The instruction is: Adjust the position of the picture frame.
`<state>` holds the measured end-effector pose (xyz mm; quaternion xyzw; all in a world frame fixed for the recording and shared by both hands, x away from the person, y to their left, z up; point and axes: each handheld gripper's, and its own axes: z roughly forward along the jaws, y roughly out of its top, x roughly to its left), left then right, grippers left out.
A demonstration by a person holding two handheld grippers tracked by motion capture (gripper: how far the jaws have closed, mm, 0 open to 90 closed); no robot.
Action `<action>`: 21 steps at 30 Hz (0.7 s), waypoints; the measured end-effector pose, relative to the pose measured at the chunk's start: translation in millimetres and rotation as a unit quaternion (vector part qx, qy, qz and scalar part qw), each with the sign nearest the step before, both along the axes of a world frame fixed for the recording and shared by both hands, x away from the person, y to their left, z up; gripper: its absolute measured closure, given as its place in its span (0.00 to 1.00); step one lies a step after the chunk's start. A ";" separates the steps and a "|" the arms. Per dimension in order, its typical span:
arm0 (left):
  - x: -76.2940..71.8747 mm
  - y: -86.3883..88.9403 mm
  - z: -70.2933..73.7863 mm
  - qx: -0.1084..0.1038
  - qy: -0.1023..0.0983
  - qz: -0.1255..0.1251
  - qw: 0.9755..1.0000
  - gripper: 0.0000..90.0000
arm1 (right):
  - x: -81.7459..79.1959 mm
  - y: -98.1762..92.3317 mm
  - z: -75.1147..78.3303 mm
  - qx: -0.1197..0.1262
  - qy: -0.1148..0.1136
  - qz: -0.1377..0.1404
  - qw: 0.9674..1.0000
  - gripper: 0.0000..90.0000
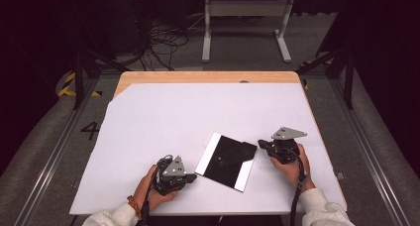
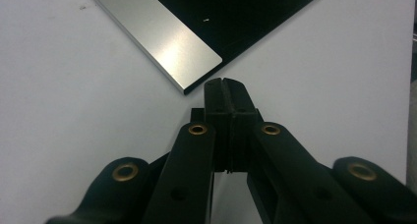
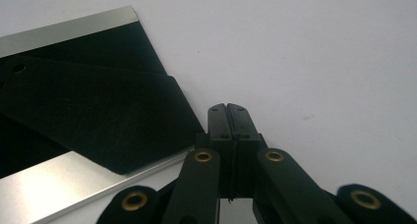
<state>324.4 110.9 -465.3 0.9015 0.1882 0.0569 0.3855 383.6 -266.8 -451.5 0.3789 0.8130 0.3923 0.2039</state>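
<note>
A flat black plate (image 1: 226, 160) with a bright silver strip along two opposite edges lies tilted on the white sheet (image 1: 198, 117), near its front. A black flap (image 3: 98, 121) with small holes lies on top of the plate. My left gripper (image 1: 192, 176) rests just left of the plate's near left corner, jaws shut with nothing between them; the silver strip (image 2: 157, 40) ends right in front of its tips (image 2: 223, 81). My right gripper (image 1: 261, 144) sits by the plate's right corner, jaws shut and empty (image 3: 227, 108), beside the flap's edge.
The white sheet covers a wooden table (image 1: 208, 77) whose far edge shows bare wood. Beyond it stand a white metal frame (image 1: 245, 23) and loose cables (image 1: 163, 42) on the floor. Dark rails (image 1: 346, 72) flank the table on both sides.
</note>
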 end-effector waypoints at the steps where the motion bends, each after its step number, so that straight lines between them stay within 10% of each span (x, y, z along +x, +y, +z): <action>1: 0.7 -0.7 -0.1 0.000 -0.004 0.002 1.000 1.00 | 1.0 1.4 -0.4 0.000 0.002 -0.001 1.000 1.00; 21: 10.1 -8.8 -0.8 -0.001 -0.006 0.018 1.000 1.00 | 7.4 8.0 -6.0 -0.021 0.020 0.003 1.000 1.00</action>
